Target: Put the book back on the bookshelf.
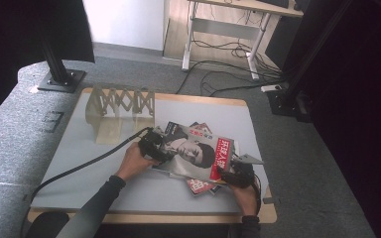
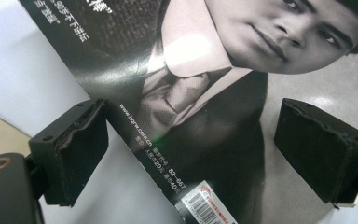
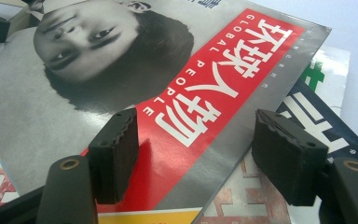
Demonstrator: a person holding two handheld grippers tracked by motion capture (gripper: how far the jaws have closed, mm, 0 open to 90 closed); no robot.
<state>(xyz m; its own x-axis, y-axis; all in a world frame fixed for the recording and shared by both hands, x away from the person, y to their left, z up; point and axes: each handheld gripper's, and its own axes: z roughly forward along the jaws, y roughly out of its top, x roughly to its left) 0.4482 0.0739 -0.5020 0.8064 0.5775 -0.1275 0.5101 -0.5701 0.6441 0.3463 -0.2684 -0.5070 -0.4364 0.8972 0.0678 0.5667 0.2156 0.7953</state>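
A magazine (image 1: 193, 153) with a black-and-white portrait and a red title band lies on top of a loose pile on the grey table (image 1: 94, 163). My left gripper (image 1: 159, 148) is at its left end. In the left gripper view the jaws of this gripper (image 2: 191, 135) stand wide apart, with the cover's barcode corner (image 2: 205, 205) between them and untouched. My right gripper (image 1: 229, 174) is at the title end. Its jaws (image 3: 196, 135) are also open, straddling the red band (image 3: 205, 88) without pressing it.
Other magazines (image 1: 198, 186) poke out under the top one at the near right (image 3: 307, 112). A folding wooden lattice rack (image 1: 120, 101) stands at the table's far left. A black stand base (image 1: 59, 79) sits on the floor beyond it, and cables run under a desk (image 1: 223, 29) behind.
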